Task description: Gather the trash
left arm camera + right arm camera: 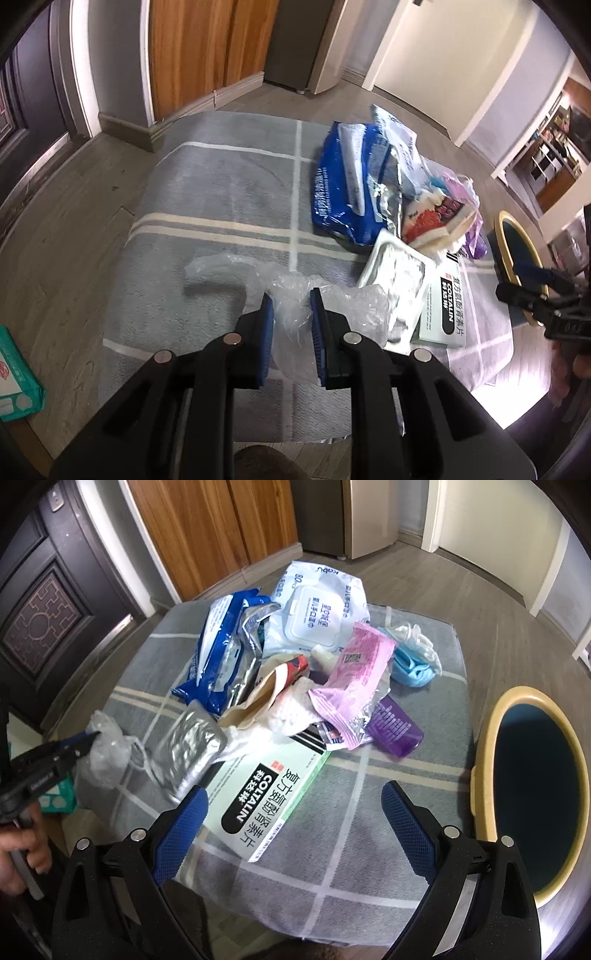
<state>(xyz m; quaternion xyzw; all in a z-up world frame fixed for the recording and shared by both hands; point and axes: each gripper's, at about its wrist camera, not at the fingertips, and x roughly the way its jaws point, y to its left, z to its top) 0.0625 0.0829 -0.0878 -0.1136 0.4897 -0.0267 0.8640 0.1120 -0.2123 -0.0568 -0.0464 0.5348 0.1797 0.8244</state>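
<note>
A heap of trash lies on a grey checked mat (221,192). My left gripper (291,299) is shut on a crumpled clear plastic bag (295,306) at the heap's near left; the bag also shows in the right wrist view (107,746). My right gripper (291,801) is open and empty above a white-green Coltalin box (266,797). The heap holds a blue bag (218,646), a white wipes pack (317,605), a pink wrapper (354,672), a purple cup (395,727), a blue mask (410,668) and a silver pouch (184,749).
A round bin with a yellow rim (491,738) and dark inside stands right of the mat. A green pack (18,373) lies on the wood floor at left. Wooden doors (207,528) and a dark door (44,602) stand behind.
</note>
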